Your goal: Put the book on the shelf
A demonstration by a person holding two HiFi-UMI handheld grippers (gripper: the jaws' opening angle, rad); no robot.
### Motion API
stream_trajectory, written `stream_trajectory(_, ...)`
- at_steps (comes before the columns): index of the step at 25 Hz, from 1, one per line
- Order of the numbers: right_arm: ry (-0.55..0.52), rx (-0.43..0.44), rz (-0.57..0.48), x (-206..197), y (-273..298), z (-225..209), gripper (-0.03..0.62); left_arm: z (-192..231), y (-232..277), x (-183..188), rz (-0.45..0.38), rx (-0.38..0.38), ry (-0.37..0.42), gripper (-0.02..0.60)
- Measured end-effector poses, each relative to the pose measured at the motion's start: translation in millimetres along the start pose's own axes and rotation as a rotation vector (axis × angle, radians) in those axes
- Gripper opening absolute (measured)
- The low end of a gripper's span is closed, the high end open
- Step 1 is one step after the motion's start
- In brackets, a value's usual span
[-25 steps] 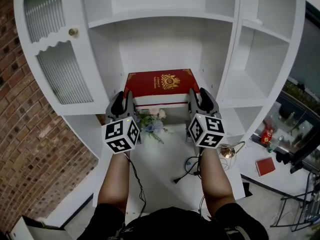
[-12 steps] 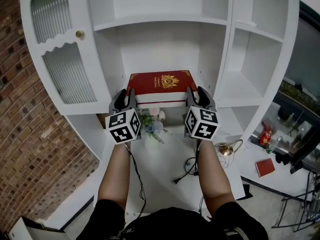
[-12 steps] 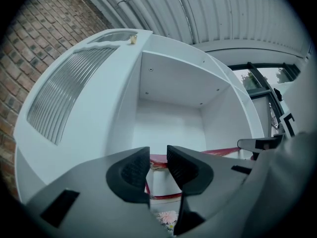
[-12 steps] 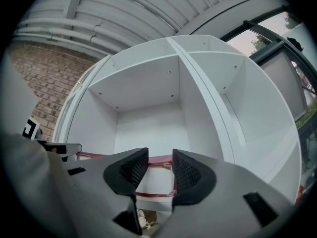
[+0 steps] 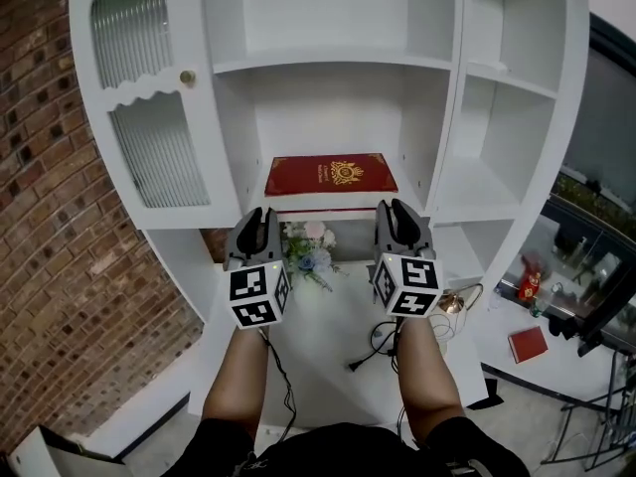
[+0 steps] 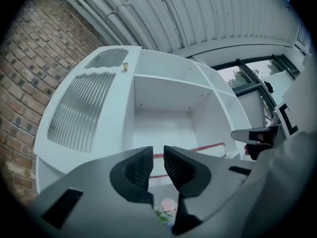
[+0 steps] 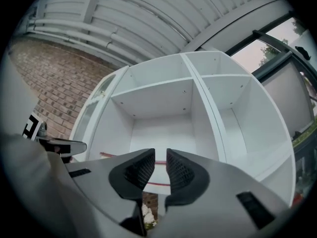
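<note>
A red book with a gold crest (image 5: pixel 331 174) lies flat on the middle shelf of the white shelf unit (image 5: pixel 338 63). Both grippers hang just in front of and below that shelf, apart from the book. My left gripper (image 5: pixel 255 223) is near the book's left corner, my right gripper (image 5: pixel 397 215) near its right corner. In the left gripper view the jaws (image 6: pixel 158 153) are closing to a narrow gap with nothing between them, and the book's red edge (image 6: pixel 208 147) shows beyond. The right gripper (image 7: pixel 161 156) is closing too, also with nothing between its jaws.
A small bunch of flowers (image 5: pixel 308 246) sits under the shelf between the grippers. A black cable (image 5: pixel 373 346) and a brass object (image 5: pixel 455 301) lie on the white desk surface. A ribbed glass door (image 5: pixel 149 117) is at left, a brick wall (image 5: pixel 50 217) beyond it.
Both grippers have let go of the book's front corners and drawn back toward me. The book now rests on the shelf by itself, and both pairs of jaws have narrowed.
</note>
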State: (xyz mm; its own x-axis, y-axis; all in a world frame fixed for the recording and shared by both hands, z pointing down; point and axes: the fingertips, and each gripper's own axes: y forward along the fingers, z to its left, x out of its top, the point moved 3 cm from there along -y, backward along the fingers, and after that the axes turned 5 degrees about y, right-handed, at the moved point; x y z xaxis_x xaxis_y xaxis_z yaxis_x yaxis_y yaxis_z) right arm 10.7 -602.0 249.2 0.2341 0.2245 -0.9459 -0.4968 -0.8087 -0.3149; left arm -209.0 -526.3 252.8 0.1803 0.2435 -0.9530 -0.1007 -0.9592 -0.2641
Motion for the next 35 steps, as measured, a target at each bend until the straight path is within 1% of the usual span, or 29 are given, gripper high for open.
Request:
stream_trajectory(2,0.027,0.024,-0.004,-12.8,-18.3,12.2,0.011,-5.8,-21.3,-14.1,0.020,-0.014,-0.032,0.061)
stream_trajectory(4,0.046,0.043,0.010,-31.4,-37.6,23.3,0.012,-11.2,-43.7,-29.8,0.043,-0.025,-0.063,0.022)
stream_trajectory(7,0.066,0.062,0.049,-61.8,-58.8,35.4,0.014,-16.7,-72.4,-50.0,0.071,-0.042,-0.086,0.015)
stream_trajectory(9,0.088,0.061,0.076,-79.1,-69.9,40.3,0.014,-19.7,-88.1,-59.3,0.088,-0.058,-0.071,0.015)
stream_trajectory(12,0.103,0.055,0.112,-95.9,-85.0,46.4,0.014,-19.7,-108.2,-70.8,0.114,-0.056,-0.042,0.014)
stream_trajectory(15,0.098,0.052,0.131,-101.1,-92.7,54.4,0.014,-15.6,-119.3,-81.6,0.149,-0.068,-0.052,0.014)
stream_trajectory(18,0.099,0.047,0.138,-100.3,-97.7,60.4,0.014,-14.8,-125.0,-84.9,0.165,-0.087,-0.050,0.014)
stream_trajectory(22,0.069,0.029,0.131,-96.4,-108.5,63.4,0.014,-19.1,-132.1,-84.9,0.170,-0.108,-0.065,0.014)
stream_trajectory(27,0.073,0.022,0.138,-100.5,-111.5,68.5,0.014,-20.6,-133.9,-84.2,0.170,-0.131,-0.049,0.014)
stream_trajectory(35,0.069,0.010,0.135,-98.5,-119.3,74.8,0.014,-16.6,-141.6,-82.3,0.173,-0.145,-0.061,0.014)
